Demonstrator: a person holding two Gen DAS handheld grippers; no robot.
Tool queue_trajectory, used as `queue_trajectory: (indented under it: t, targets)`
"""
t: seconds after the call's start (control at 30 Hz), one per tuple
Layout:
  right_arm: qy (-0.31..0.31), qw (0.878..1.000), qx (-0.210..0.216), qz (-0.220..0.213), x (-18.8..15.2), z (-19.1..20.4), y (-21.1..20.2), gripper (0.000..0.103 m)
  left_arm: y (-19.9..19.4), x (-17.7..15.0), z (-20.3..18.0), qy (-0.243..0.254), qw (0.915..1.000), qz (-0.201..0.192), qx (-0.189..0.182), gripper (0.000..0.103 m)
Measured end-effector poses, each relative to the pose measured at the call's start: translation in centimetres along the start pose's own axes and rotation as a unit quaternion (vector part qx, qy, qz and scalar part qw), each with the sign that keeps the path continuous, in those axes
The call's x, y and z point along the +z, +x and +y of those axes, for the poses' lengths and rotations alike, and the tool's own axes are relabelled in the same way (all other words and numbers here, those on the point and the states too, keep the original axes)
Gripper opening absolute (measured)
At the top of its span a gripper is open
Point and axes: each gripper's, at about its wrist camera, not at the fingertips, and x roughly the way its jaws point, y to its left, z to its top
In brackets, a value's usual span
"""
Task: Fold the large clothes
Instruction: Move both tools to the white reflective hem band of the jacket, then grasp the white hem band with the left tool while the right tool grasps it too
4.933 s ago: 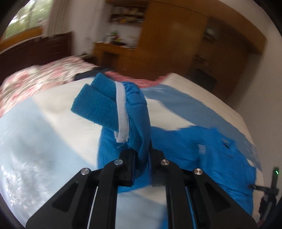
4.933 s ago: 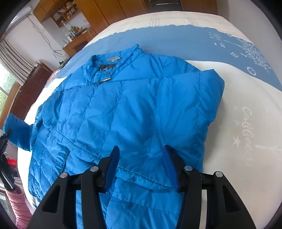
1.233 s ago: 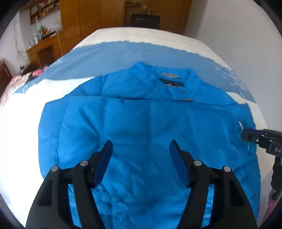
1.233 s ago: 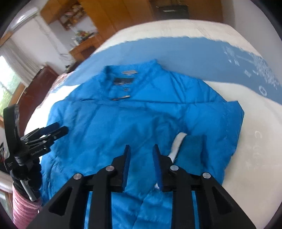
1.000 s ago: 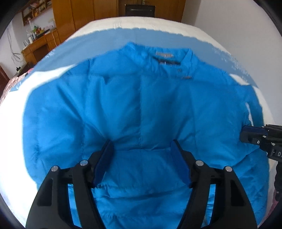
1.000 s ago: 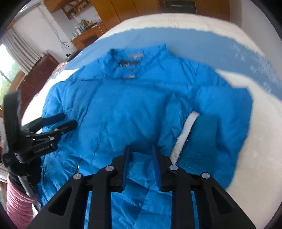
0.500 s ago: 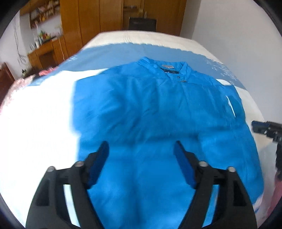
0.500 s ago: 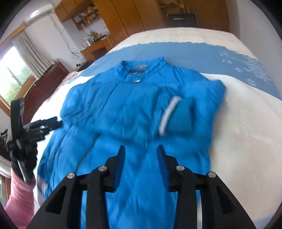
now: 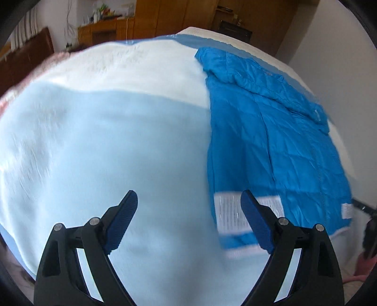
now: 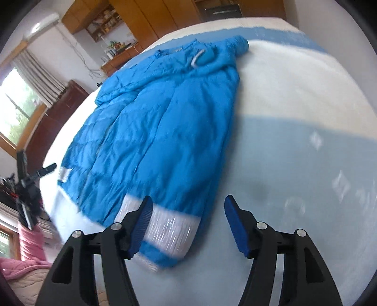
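Jacket: a bright blue padded jacket (image 10: pixel 160 131) lies flat along the bed (image 10: pixel 294 98), collar toward the far wooden cupboards (image 10: pixel 150 21), both sleeves folded in over the body so only a narrow panel remains to fold.
Hem: the white ribbed hem band (image 10: pixel 167 231) is the near edge, and each tool sits at one of its corners, which suggests the next grab is there, to carry the hem up toward the collar.
Left gripper (image 9: pixel 188 221): jaws spread wide with nothing between them, hanging over the pale blue blanket (image 9: pixel 106 153) at the hem's left corner; they have just been opening.
Right gripper (image 10: pixel 188 222): jaws parted and empty over the hem's right corner; they too have just been opening.
Change: a second ago both tools hung over the jacket's middle, the right nearly closed; now they are back at the hem, apart.
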Motion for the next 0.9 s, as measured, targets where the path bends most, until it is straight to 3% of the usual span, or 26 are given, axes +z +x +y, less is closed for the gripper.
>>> queue_trajectory:
  t: [0.3, 0.57, 0.73, 0.77, 0.83, 0.9]
  targets:
    - [0.03, 0.999, 0.021, 0.004, -2.4, 0.1, 0.7, 0.065, 2.3, -1.4, -0.1, -0.033, 0.9964, 0.023, -0.075, 0.088]
    - [0.021, 0.999, 0.035, 0.0, -2.2, 1.2, 1.9, 0.064, 3.3, -1.5, -1.9, -0.028, 0.9931, 0.034, -0.108, 0.087]
    - [0.017, 0.999, 0.034, -0.006, -2.2, 1.6, 2.3, 0.056, 3.7, -1.7, -3.5, -0.017, 0.9902, 0.046, -0.13, 0.069]
    - [0.016, 0.999, 0.034, -0.007, -2.2, 1.6, 2.4, 0.05, 3.8, -1.7, -3.7, -0.017, 0.9911, 0.045, -0.124, 0.066]
    - [0.022, 0.999, 0.039, -0.009, -2.1, 1.2, 2.5, 0.039, 3.9, -1.6, -3.7, -0.023, 0.9929, 0.042, -0.109, 0.045]
    - [0.028, 0.998, 0.053, -0.009, -2.0, 0.8, 2.4, 0.021, 3.7, -1.8, -3.1, -0.041, 0.9914, 0.043, -0.117, 0.026]
